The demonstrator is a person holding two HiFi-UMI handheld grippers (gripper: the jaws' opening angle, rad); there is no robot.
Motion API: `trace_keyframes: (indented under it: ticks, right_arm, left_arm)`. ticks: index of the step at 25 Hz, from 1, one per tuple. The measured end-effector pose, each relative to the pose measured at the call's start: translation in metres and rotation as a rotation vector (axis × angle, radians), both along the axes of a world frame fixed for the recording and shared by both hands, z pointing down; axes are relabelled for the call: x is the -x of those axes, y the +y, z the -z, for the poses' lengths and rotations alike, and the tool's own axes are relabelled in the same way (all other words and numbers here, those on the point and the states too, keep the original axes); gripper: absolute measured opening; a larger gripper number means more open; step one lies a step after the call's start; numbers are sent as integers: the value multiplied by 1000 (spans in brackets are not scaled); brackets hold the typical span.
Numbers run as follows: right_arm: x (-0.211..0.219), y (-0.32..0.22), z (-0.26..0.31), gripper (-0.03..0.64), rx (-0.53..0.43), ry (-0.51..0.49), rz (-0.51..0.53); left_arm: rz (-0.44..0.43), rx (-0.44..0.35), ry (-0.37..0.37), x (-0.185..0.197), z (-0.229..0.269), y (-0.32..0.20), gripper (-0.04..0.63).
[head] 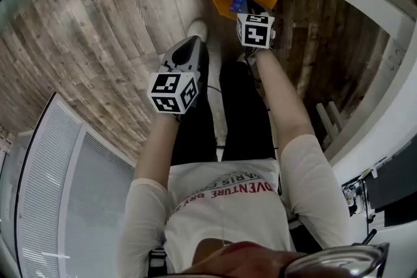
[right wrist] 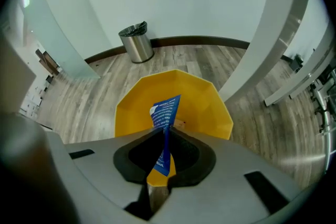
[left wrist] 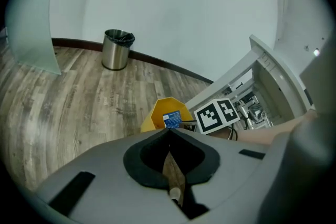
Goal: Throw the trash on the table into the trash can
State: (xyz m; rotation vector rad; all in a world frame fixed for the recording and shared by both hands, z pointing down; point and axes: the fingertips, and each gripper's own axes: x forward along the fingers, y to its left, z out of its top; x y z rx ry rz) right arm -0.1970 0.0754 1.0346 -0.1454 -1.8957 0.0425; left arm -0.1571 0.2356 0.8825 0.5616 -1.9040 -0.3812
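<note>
The main risk I see from here is the release. The blue wrapper [right wrist: 165,113] is thin and light, so when I let go it could cling to a pad, or flutter sideways and land on the wood floor [head: 117,16] instead of in the yellow trash can [right wrist: 205,107]. I would keep the drop low and centred over the opening. The can also looks light, and I judge that a bump on its rim might tip it or push it away. The right tongs [right wrist: 164,136] are pressed together on the wrapper, pinching one end. The rest of the wrapper sticks out past the tips, with the can's opening behind it. From the head view the wrapper lies within the outline of the can, so I reckon I am about where I need to be. The left tongs [left wrist: 169,136] hang back beside my leg, well short of the can. Their jaws are drawn together to a thin slit, and I can make out nothing held in them. A steel bin [left wrist: 117,50] stands far off by the wall.
</note>
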Motion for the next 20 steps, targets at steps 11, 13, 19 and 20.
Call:
trace_keyframes:
  ticks: [11,13,19,20]
  right_arm:
    - [0,5,60,166,102,-12,-14]
    - [2,7,93,166,126,-34,-28]
    - [32,2,220,68,128,-205,-55]
    - [34,0,245,57,133,-232,-64]
  left_arm:
    - [55,-40,-10,19,48,-4,23]
    - [46,-47,-23,23,73,-10,23]
    - [-4,-49,-162,62,167,-31,23]
    - [-13,-51,-182,64,187,-37,23]
